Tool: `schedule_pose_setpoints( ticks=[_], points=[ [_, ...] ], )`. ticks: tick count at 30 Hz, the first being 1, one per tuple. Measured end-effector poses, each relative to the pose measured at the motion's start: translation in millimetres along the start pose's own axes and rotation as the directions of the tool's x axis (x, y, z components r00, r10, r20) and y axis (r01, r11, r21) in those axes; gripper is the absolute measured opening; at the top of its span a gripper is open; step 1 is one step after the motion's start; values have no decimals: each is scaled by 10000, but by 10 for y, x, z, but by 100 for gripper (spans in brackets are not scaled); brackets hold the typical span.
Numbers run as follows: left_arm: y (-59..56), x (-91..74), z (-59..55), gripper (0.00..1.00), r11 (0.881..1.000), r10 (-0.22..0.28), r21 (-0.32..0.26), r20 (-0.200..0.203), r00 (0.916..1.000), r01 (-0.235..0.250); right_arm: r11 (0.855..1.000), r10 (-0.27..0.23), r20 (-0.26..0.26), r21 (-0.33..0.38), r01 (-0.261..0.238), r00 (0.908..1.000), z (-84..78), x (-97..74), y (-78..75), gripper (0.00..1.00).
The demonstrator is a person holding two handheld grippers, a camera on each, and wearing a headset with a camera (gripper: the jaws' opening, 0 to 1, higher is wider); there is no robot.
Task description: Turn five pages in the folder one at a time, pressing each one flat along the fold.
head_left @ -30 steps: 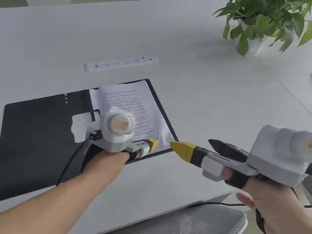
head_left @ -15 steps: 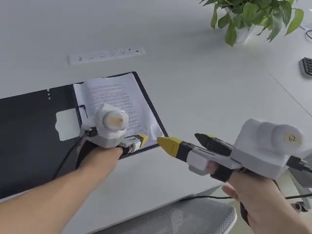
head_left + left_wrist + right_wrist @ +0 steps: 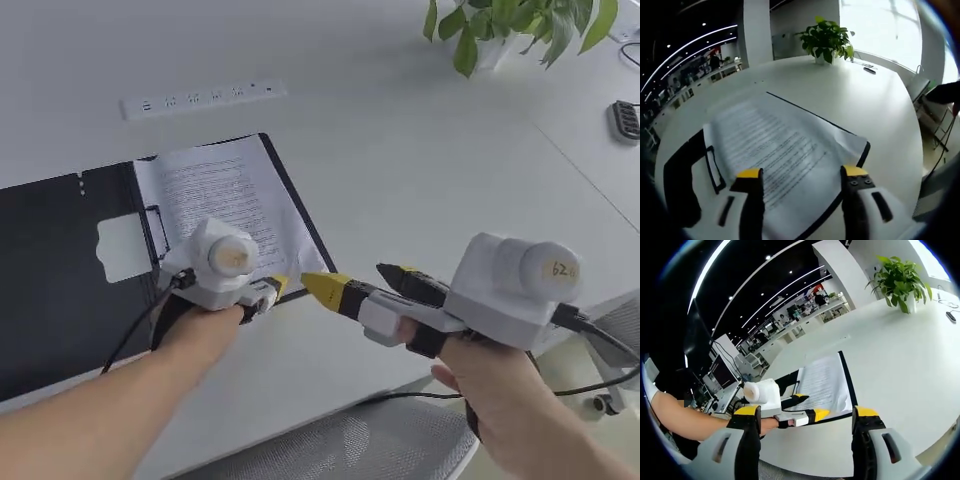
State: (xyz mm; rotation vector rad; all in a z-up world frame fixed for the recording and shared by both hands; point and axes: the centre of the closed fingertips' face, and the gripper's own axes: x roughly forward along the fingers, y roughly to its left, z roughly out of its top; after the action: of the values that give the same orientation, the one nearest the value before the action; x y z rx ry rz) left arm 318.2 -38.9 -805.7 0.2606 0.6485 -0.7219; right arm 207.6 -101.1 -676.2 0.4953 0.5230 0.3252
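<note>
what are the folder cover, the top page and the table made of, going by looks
Folder cover: matte black, likely plastic or coated board; no glare.
Top page: thin white paper with printed lines.
Table: smooth white, probably laminate; soft sheen, no grain.

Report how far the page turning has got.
Done: the black folder lies open, but its left half shows black cover, so no turned sheet is visible. In hand: the left claw stands open over the lower edge of the white printed page; the right claw, open, points at its corner. Left: apparently all five turns and presses.
</note>
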Motion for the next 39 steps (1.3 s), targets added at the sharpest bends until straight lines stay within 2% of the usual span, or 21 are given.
schedule_pose_setpoints(
  ticks=[7, 13, 17, 21, 26, 29, 32, 34, 39],
  points=[
    [22, 42, 5, 56, 9999, -27, 114, 46, 10000, 27, 9999, -21, -99, 160, 23, 9999, -35, 66, -44, 74],
    [15, 48, 4, 54, 9999, -125, 100, 291, 9995, 122, 9998, -7, -110, 197, 10, 9999, -44, 125, -79, 74],
    [-54, 67, 15, 41, 9993, -337, 154, 283, 9990, 333, 9999, 19, -98, 114, -18, 10000, -44, 162, -82, 74],
    [-43, 63, 16, 38, 9994, -285, 189, 384, 9989, 278, 10000, 1, -170, 20, 0, 9999, -65, 217, -112, 73],
    [-5, 69, 25, 33, 9996, -218, 194, 404, 9989, 211, 9996, -128, -374, -247, 119, 9992, -144, 355, -201, 68],
    [-23, 71, 29, 31, 9992, -284, 279, 398, 9988, 273, 9998, -153, -568, -103, 147, 9983, -195, 461, -271, 63],
    [-34, 76, 32, 24, 9993, -285, 271, 419, 9987, 273, 9998, -195, -662, -112, 188, 9976, -213, 545, -310, 63],
    [5, 87, 41, 18, 9995, -107, 305, 426, 9990, 94, 9995, -265, -849, -177, 251, 9960, -237, 609, -350, 62],
    [15, 74, 42, 16, 9992, -94, 394, 447, 9990, 77, 9996, -280, -989, -31, 278, 9947, -255, 741, -415, 62]
  ],
)
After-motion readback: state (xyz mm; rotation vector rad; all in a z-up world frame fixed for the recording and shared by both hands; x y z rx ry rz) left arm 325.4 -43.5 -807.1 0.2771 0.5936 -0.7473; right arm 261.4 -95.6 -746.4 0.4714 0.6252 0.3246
